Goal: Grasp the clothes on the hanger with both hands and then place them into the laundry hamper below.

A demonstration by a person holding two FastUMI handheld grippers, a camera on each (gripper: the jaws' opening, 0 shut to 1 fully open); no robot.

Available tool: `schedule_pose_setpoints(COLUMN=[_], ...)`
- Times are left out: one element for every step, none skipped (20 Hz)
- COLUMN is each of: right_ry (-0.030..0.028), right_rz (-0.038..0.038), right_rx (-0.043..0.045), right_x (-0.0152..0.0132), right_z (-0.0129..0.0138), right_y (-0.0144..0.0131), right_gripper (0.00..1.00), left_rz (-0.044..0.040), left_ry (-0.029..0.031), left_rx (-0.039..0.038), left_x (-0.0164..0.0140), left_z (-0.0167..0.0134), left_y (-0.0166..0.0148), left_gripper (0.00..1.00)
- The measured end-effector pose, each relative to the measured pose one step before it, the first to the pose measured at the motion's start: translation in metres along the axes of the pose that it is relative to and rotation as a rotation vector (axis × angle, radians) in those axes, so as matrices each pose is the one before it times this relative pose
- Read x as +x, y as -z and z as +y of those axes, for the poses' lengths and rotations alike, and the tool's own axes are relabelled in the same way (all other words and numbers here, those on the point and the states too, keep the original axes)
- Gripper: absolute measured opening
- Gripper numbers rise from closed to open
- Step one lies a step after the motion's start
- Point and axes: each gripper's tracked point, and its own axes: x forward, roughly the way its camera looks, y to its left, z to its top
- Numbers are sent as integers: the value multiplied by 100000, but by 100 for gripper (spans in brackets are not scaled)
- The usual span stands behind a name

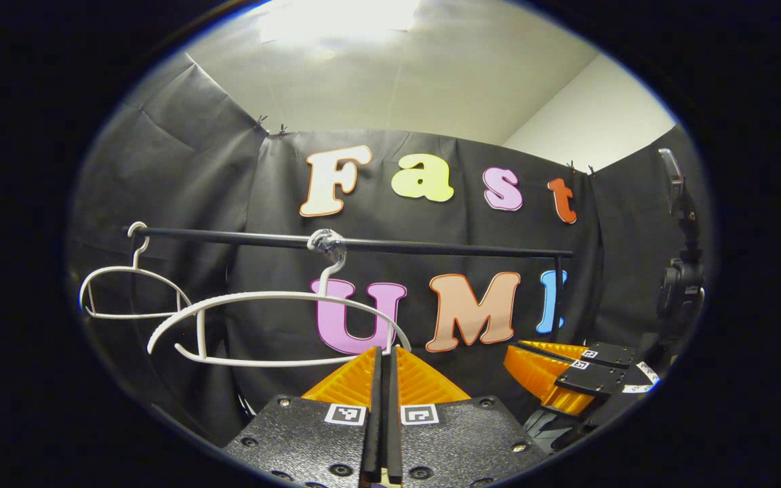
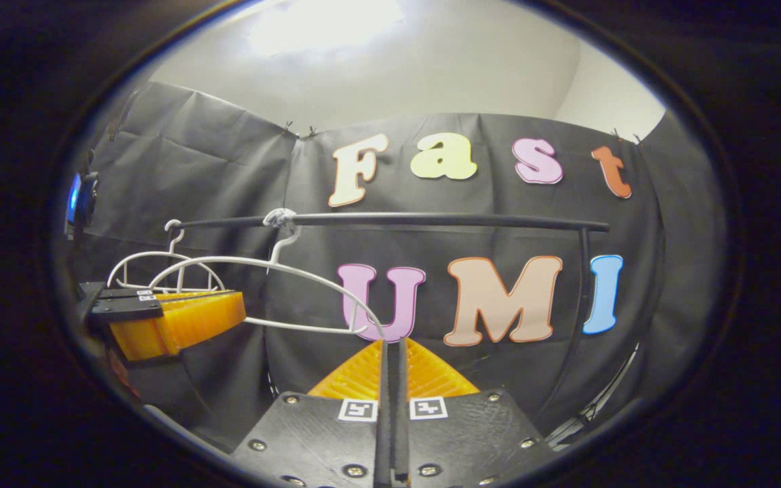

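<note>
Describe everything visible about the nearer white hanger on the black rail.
The nearer white hanger looks like thin plastic or coated wire, with curved ridged shoulders, a lower crossbar and short uprights. It is bare, with no garment on it. Its hook, wrapped in clear tape, hangs over the black rail. It hangs turned at an angle, beside a second white hanger. No gripper touches it.

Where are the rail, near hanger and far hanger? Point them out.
rail (image 1: 431, 247): left gripper view, mid-bar.
near hanger (image 1: 262, 296): left gripper view, upper arc.
far hanger (image 1: 119, 270): left gripper view, shoulder.
</note>
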Motion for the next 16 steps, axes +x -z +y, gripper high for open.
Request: schedule_pose_setpoints(right_ry=[638, 384, 455, 507, 895, 1078, 527, 469, 563, 360, 825, 556, -330, 339, -181, -286], right_rz=[-901, -646, -623, -684, -839, -538, -241, -271, -196, -472, -247, -193, -73, -102, -381, -258], right_rx=[287, 312, 370, 86, -253, -381, -130, 4, -105, -191, -326, -222, 78, 30, 4, -1], right_x=[-299, -174, -187, -105, -136, -156, -192, -174, -106, -86, -9, -128, -28, 27, -200, 38], right_z=[-391, -259, -219, -242, -323, -484, -247, -256, -253, -299, -359, -319, -177, -53, -162, 7], right_y=[-421, -343, -306, -287, -275, -234, -144, -137, -188, -177, -59, -115, -52, -8, -202, -115], right_gripper=[3, 3, 3, 3, 3, 3, 3, 3, 3, 3, 3, 3, 3, 3, 5, 3], left_rz=[-1191, -781, -401, -529, -372, -251, 210, 162, 166, 243, 324, 1, 176, 105, 246, 220], left_ry=[112, 461, 516, 510, 81, 1469, 1072, 677, 159, 1106, 517, 207, 345, 168, 293, 419], left_rx=[207, 419, 326, 324, 134, -321, -451, -335, -235, -392, -150, -14, 16, -31, -24, -199], left_x=[-153, -24, -58, -12, 8, 40, 18, 38, 100, 142, 5, 4, 33, 42, 180, 22], left_z=[-350, -291, -219, -394, -339, -660, -590, -333, -274, -361, -340, -154, -189, -121, -170, -150], left_y=[-429, -255, -151, -167, -55, -35, 67, 35, 97, 83, 135, -1, 121, 51, 230, 48], left_gripper=[5, 0, 0, 0, 0, 0, 10, 5, 5, 5, 10, 12, 20, 23, 30, 38])
